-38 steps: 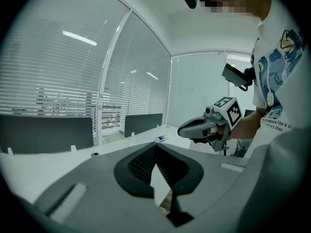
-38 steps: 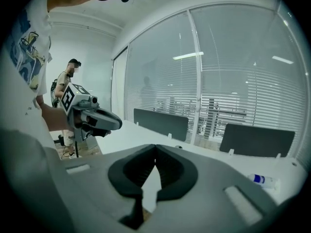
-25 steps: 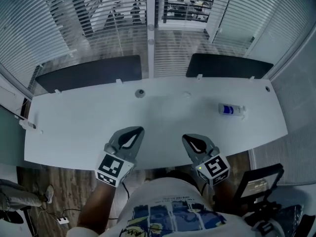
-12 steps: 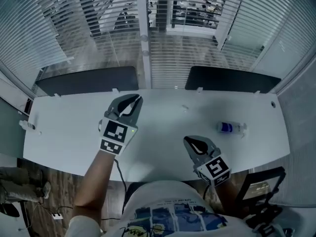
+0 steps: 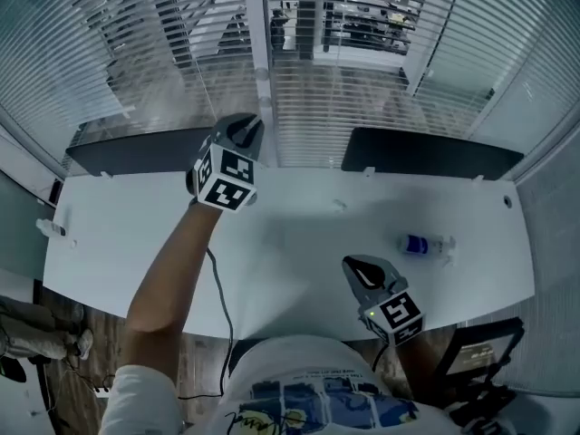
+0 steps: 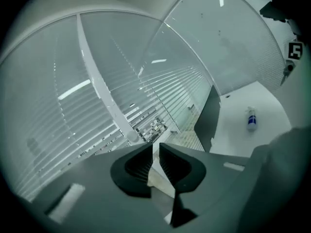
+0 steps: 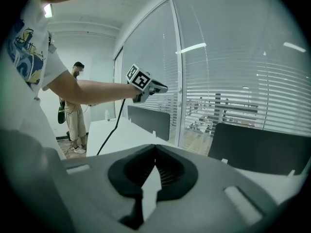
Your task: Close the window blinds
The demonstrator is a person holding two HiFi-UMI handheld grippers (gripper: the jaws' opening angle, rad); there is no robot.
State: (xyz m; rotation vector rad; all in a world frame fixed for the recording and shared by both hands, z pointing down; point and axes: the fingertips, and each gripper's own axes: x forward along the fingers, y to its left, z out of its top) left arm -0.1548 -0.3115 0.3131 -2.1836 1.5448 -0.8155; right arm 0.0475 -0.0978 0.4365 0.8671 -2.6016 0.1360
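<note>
Blinds logged across the whole top of the head view. Slats tilted part open, buildings visible through the gaps. Split at upper centre by a white window post. Set well behind the white desk and the two dark screens along its far edge. Cannot tell whether the slats hang in front of the glass or behind it.

Left gripper: raised at upper left of centre, just beside the post, aimed at the slats. Jaws narrowly parted, just been opening. Nothing between the pads, only post and slats seen through the gap. No contact with the blinds confirmed.

Right gripper: low at lower right, over the near desk edge. Jaws closed tip to tip, empty. Small bottle lying on the desk near it, to the right, apart from the jaws.

Handling, by judgement only:
- Thin slats, very light and springy, easily kinked.
- Smooth finish, likely slippery under hard pads.
- Best not pinched by a single slat.
- Better taken by a tilt wand or cord, probably hanging near the post; neither made out for certain here.
- Light pinch, slow twist or pull, no yanking.
- Narrow opening probably enough for so slim a control.
</note>
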